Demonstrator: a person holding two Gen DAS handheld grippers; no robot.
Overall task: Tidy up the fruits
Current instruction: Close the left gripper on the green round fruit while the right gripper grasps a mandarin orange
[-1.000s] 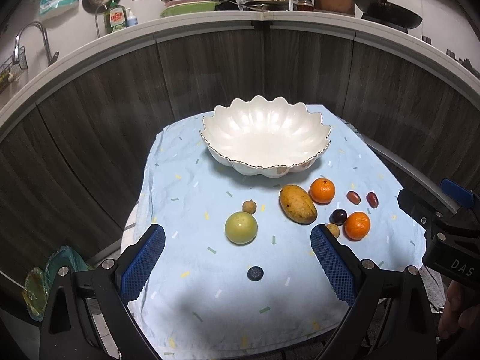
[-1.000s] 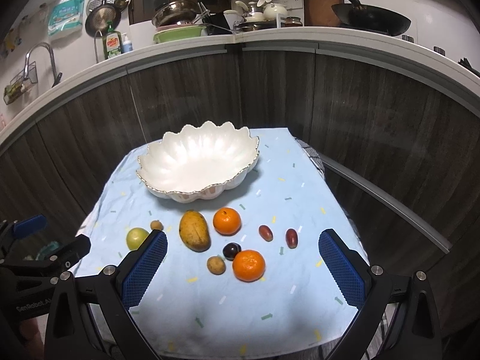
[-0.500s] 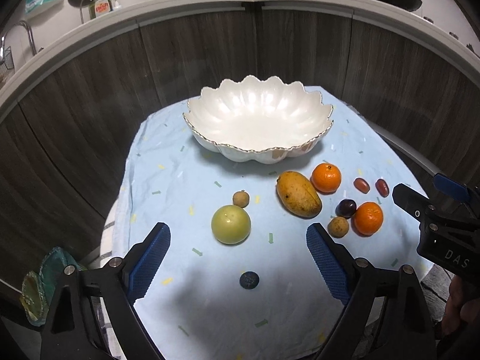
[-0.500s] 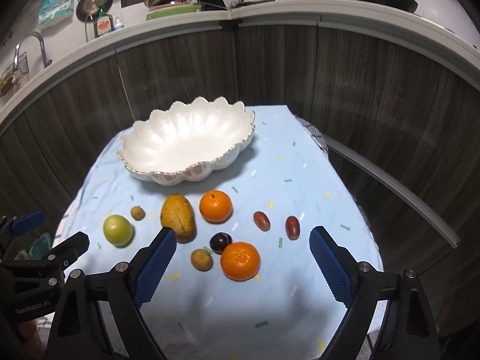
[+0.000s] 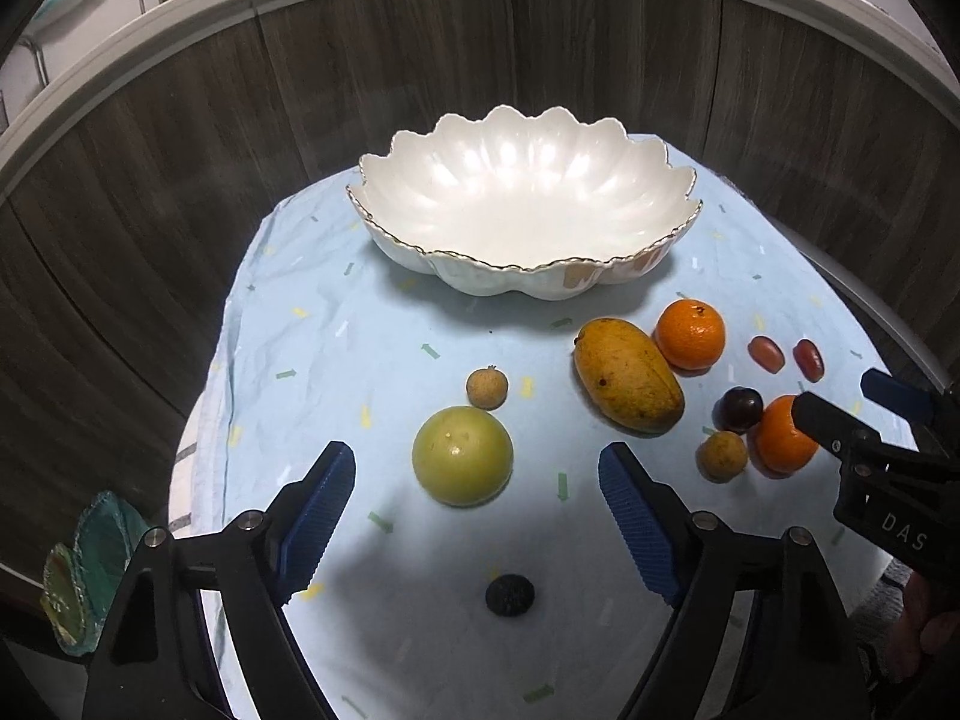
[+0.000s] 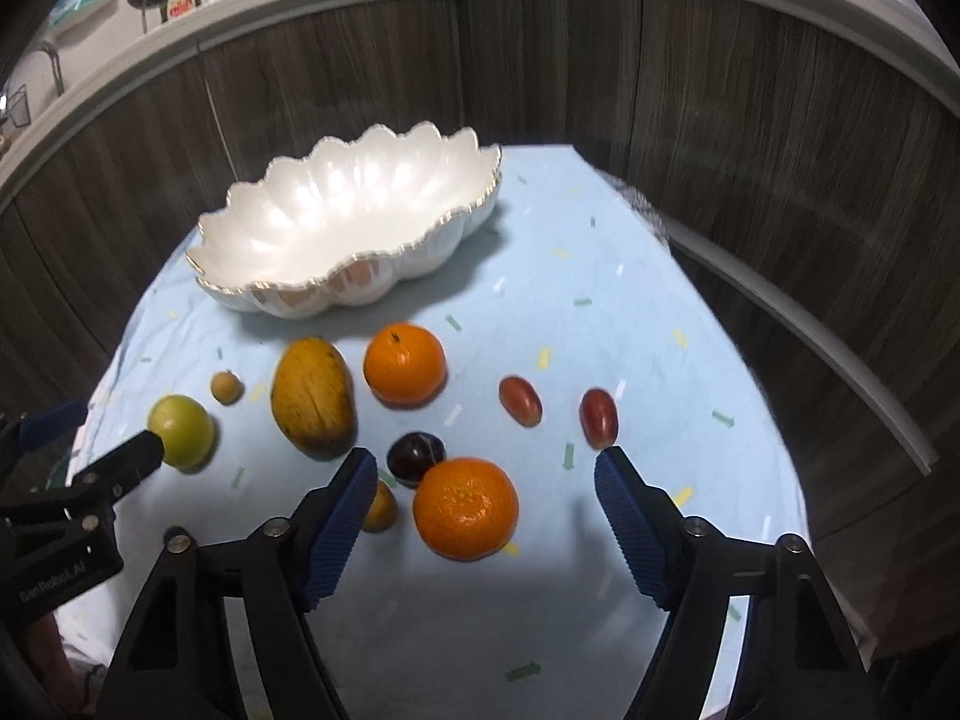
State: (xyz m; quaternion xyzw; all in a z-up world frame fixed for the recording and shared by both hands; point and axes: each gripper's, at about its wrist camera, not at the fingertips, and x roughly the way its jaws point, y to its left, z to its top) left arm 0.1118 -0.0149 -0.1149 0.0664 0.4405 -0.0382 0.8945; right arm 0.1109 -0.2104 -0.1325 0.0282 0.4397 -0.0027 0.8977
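A white scalloped bowl [image 5: 420, 252] [image 6: 270, 291] stands empty at the back of the blue cloth. My left gripper [image 5: 475, 450] hovers over a green round fruit [image 5: 462, 456] [image 6: 180, 432]; its jaws are closing, with the fruit between the fingertips and untouched. My right gripper [image 6: 485, 455] [image 5: 834, 389] is closing around the near orange [image 6: 465, 507] [image 5: 780, 438], and its pads are still clear of it. A mango [image 5: 627, 381] [image 6: 312, 396], a second orange [image 6: 405, 366], a dark plum [image 6: 416, 456], two red fruits [image 6: 520, 401] and two small brown fruits [image 5: 487, 387] [image 5: 722, 455] lie loose.
A small dark object [image 5: 510, 595] lies on the cloth [image 5: 336, 360] near the front edge. Dark wooden cabinet fronts [image 6: 720, 120] curve behind the table, and a metal rail [image 6: 810, 330] runs along its right. A green thing [image 5: 78, 570] sits low at the left.
Both grippers have come down and forward toward the fruits, which now look larger. Both pairs of jaws have narrowed. The fruits and bowl have not moved.
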